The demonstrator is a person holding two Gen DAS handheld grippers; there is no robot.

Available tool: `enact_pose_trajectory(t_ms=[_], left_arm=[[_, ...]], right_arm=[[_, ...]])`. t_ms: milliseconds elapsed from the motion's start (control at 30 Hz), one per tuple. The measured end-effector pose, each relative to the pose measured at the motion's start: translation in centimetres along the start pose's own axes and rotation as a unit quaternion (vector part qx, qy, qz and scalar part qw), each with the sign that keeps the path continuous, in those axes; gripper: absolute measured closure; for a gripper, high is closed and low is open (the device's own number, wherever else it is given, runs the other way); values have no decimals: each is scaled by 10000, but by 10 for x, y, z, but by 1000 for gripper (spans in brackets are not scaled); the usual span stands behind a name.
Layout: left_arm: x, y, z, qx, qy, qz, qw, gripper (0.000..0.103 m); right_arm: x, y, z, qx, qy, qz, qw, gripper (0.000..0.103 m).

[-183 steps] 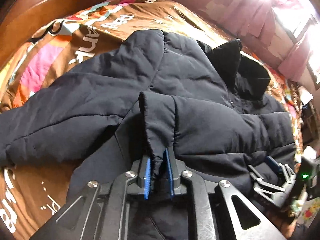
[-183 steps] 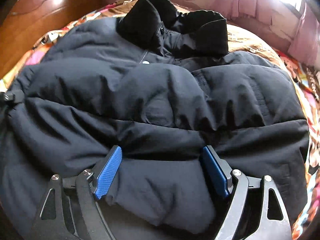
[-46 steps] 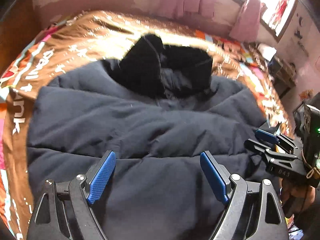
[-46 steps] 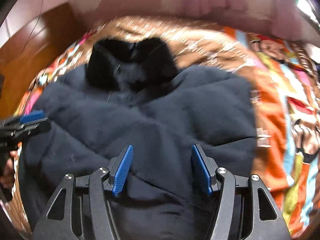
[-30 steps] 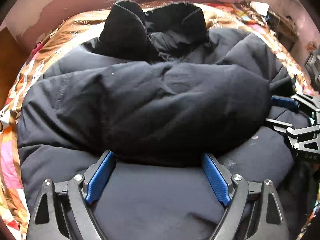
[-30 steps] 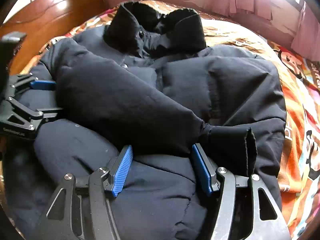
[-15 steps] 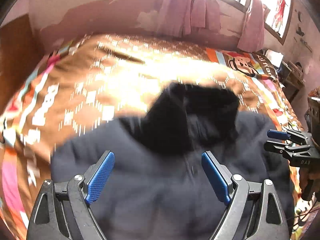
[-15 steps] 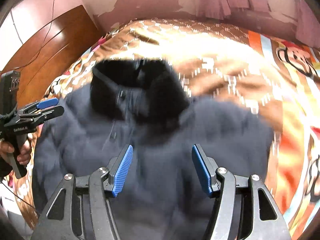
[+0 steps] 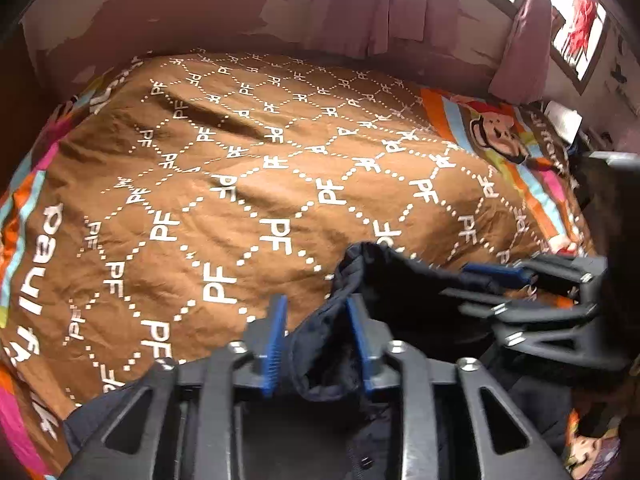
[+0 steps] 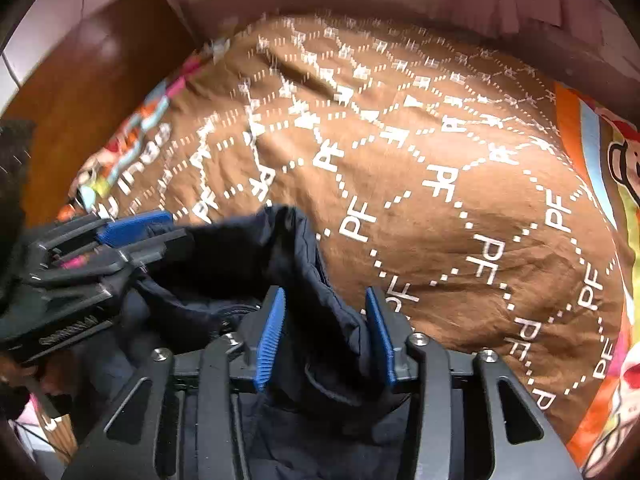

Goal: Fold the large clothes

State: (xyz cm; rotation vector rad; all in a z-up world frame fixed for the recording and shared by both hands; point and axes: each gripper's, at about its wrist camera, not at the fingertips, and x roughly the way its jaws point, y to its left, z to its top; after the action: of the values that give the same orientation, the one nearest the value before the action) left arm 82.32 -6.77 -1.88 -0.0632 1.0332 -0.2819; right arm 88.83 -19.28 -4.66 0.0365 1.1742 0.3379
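The dark navy padded jacket [image 9: 384, 280] hangs bunched between both grippers, lifted off the bed. My left gripper [image 9: 316, 332] is shut on a thick fold of the jacket, its blue pads [image 9: 274, 340] pressing the cloth. My right gripper [image 10: 326, 328] is shut on another fold of the jacket [image 10: 320, 320]. The right gripper also shows in the left wrist view [image 9: 520, 280], and the left gripper in the right wrist view [image 10: 120, 236], close beside each other. The rest of the jacket hangs below, hidden.
The bed is covered by a brown "PF" patterned blanket [image 9: 240, 184] with a colourful cartoon border [image 9: 492, 132]. A wooden headboard [image 10: 92, 76] stands at the left. Pink curtains [image 9: 384, 4] and a window [image 9: 576, 36] are behind the bed.
Both grippers were open above the jacket lying on the bed; now both are shut on it and it is lifted, leaving the blanket bare.
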Motion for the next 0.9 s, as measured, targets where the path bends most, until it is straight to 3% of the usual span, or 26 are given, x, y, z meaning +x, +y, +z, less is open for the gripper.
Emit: enact_pose_trajectory(t_ms=[33,67,133,233,467,567,667,900], left_arm=[[0,0,2,-86,-5,-47,10000,91],[0,2,4,-163,-5,-90,9998,95],[-2,4,7,-217,-42,-61,9997,97],[-12,21,4,-518,-172,-343,9979,98],[-48,55,-16,-866,-331,-974,9909,99],[-59,48,-28,-483,-263,-1065,9928,99],[-59,33,-47,187,178,-835,9962,99],[-23,6,-91,1273,1250,-197,9838,99]], right_arm=[[2,2,1,17,16,37,10000,82],[2,1,3,32,16,90,10000,90],[2,2,3,8,15,47,10000,96],[-13,-1,-6,61,-234,58,9997,98],[-61,-26,-35,251,-635,806,9944,98],[-72,-24,-51,106,-516,945,9941,98],[-70,-21,-71,-60,-168,1083,9940,99],[-30,-20,-108,-65,566,1114,9921,99]])
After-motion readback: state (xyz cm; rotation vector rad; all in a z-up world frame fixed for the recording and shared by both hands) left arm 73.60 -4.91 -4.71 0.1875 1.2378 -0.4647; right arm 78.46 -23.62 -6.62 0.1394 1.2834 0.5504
